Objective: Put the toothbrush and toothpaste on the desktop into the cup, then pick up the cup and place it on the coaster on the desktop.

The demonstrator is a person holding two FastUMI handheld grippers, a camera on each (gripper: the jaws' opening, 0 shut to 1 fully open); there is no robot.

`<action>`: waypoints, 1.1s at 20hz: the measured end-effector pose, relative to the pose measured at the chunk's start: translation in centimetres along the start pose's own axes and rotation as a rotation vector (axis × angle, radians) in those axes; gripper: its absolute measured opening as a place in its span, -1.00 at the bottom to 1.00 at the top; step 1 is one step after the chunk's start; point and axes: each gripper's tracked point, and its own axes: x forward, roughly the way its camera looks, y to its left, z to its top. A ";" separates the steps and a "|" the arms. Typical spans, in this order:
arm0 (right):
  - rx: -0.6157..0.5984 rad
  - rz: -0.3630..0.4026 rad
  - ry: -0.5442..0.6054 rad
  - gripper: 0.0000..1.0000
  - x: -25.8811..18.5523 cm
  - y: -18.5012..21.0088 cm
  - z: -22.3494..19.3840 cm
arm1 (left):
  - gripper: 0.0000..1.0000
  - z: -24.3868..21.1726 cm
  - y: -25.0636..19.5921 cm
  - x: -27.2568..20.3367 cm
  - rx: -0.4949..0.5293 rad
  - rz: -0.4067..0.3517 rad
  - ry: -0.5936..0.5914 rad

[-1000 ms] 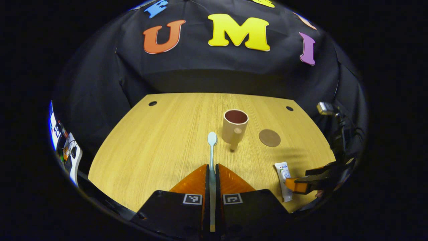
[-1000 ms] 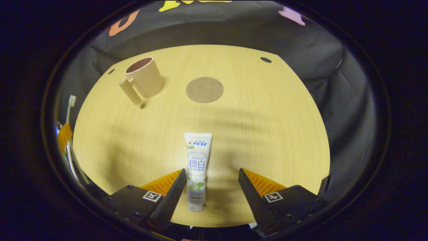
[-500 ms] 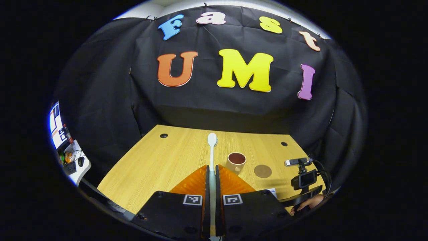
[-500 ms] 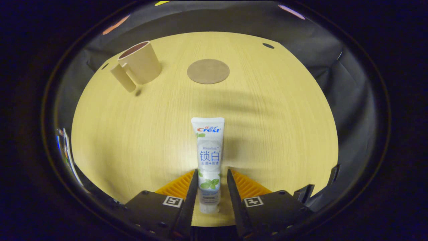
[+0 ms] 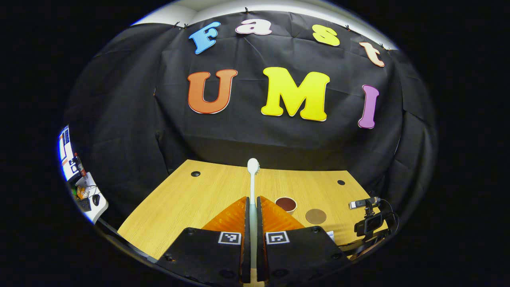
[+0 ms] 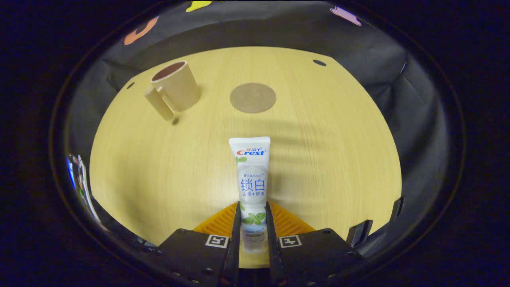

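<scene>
1. Clamping the toothbrush (image 5: 252, 187) by its handle, the left gripper (image 5: 251, 207) has its fingers nearly together; the brush head points away, raised above the desktop (image 5: 191, 203).
2. Pressed on both sides of the toothpaste tube (image 6: 252, 187), near its cap end, the right gripper (image 6: 252, 215) holds it with the crimped end pointing forward.
3. The left gripper view looks down from higher on the cup's (image 5: 285, 204) dark inside and on the round coaster (image 5: 316, 216) just beside it.
4. The right gripper view adds the cup's block handle (image 6: 158, 103) and the tube's print.
</scene>
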 end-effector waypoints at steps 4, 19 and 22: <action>-0.039 0.075 -0.251 -0.38 -6.3 0.9 6.0 | -0.83 1.5 -1.3 2.9 0.020 -0.044 -0.018; 0.080 0.033 -0.699 -0.38 -23.0 -2.0 13.9 | -0.80 2.9 -8.4 15.6 0.046 -0.228 -0.094; 0.114 -0.052 -0.656 -0.39 -22.7 -4.8 11.3 | -0.81 1.4 -10.2 17.9 0.062 -0.268 -0.110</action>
